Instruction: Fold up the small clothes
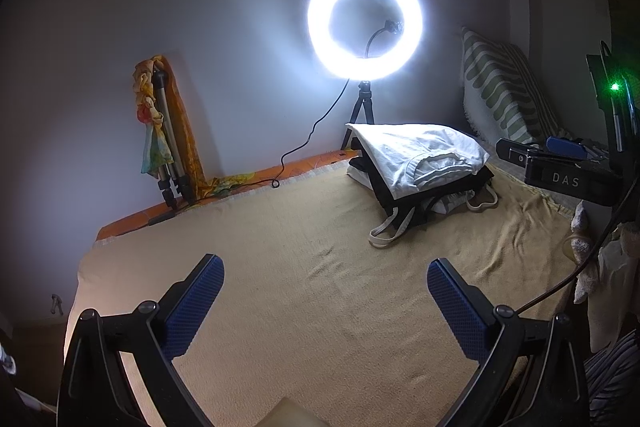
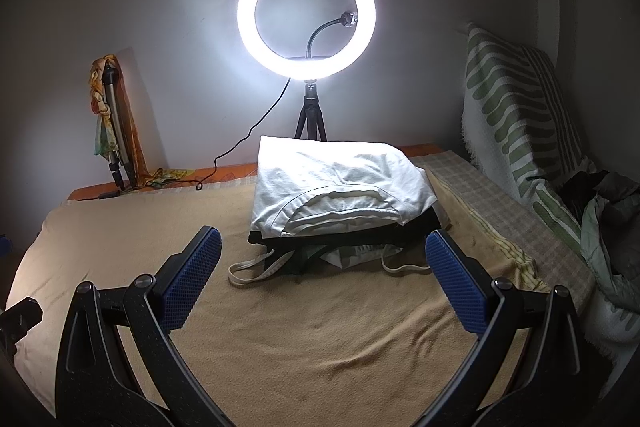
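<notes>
A stack of folded clothes sits on a tan blanket (image 1: 300,287). A folded white T-shirt (image 1: 420,155) lies on top, with black and white garments and loose straps under it. In the right wrist view the white T-shirt (image 2: 340,183) lies straight ahead, just beyond the fingertips. My left gripper (image 1: 325,291) is open and empty above the bare blanket, to the left of the stack and nearer than it. My right gripper (image 2: 322,263) is open and empty in front of the stack; it also shows in the left wrist view (image 1: 560,163) at the right.
A lit ring light (image 2: 306,15) on a small tripod stands behind the stack by the wall. A folded tripod with a colourful cloth (image 2: 112,123) leans at the back left. A green-striped cushion (image 2: 516,115) and a heap of unfolded clothes (image 2: 608,219) are at the right.
</notes>
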Demonstrator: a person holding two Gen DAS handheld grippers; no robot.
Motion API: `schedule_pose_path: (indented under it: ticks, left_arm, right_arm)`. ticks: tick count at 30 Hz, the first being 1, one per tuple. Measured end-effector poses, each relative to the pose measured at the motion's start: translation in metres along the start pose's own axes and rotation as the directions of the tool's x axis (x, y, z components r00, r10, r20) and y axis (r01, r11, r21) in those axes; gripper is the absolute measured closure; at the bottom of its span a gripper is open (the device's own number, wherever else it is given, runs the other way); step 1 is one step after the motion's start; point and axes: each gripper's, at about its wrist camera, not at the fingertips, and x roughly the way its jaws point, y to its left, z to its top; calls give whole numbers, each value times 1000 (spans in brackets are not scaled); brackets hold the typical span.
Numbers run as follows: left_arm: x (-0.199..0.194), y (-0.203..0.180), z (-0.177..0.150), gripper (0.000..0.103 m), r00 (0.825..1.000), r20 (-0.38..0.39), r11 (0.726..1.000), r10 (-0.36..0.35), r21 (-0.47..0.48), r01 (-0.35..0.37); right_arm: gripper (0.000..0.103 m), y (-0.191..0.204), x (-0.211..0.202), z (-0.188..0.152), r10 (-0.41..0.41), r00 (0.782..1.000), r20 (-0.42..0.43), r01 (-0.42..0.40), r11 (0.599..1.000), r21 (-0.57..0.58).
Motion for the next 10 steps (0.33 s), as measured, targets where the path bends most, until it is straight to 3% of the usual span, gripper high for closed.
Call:
schedule_pose_path:
  ticks: [10]
  left_arm:
    - [-1,3,-4,0,1000,-5,1000,-5,-10,5]
  right_arm:
    - [0,-1,1,1,6,1000,-1,-6,1000,-1]
